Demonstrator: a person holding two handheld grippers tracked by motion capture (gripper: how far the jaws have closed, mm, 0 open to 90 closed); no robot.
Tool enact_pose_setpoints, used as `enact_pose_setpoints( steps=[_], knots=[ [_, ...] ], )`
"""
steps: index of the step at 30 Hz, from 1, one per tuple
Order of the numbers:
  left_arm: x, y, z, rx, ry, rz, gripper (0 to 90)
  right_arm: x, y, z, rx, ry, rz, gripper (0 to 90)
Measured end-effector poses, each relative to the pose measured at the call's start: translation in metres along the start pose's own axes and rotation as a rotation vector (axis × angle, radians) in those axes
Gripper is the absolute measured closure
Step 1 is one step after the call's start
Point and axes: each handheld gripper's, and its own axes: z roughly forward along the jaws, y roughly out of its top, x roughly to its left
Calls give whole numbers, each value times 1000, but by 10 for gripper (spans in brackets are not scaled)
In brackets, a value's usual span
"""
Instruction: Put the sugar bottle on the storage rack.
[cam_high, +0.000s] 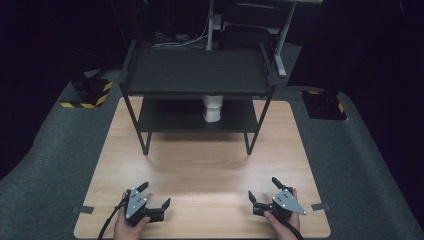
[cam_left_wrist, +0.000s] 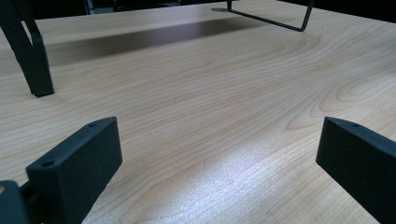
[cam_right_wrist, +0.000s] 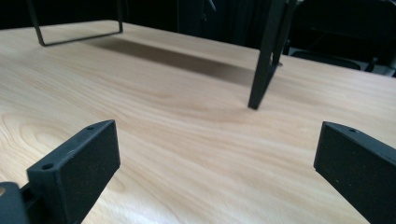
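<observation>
Holding both tools at the worktop's (cam_high: 200, 165) near edge: left tool (cam_high: 156, 196) and right tool (cam_high: 264, 189), jaws spread, empty. Black rack (cam_high: 195, 75) toward the far edge; white cup (cam_high: 212, 109) on its lower shelf. We judge a level reach under the upper shelf best.

Light falls from above onto the table (cam_high: 210, 165), leaving the room around it nearly black. The shelf rack (cam_high: 197, 75) throws a soft dark shadow on the wood beneath it, and a pale sheen sits just before it. The near fingers (cam_left_wrist: 74, 163) look slightly blurred.
</observation>
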Motion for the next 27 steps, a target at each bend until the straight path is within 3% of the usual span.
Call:
enact_pose_setpoints(
  steps=[9, 11, 27],
  knots=[
    [1, 1, 1, 8, -3, 0, 5, -3, -2, -3, 44, 4, -2, 5],
    [1, 2, 1, 9, -4, 0, 5, -4, 0, -2, 58, 10, 19, 5],
    [-1, 2, 1, 9, 3, 7, 5, -9, -1, -2, 54, 32, 32, 5]
  ],
)
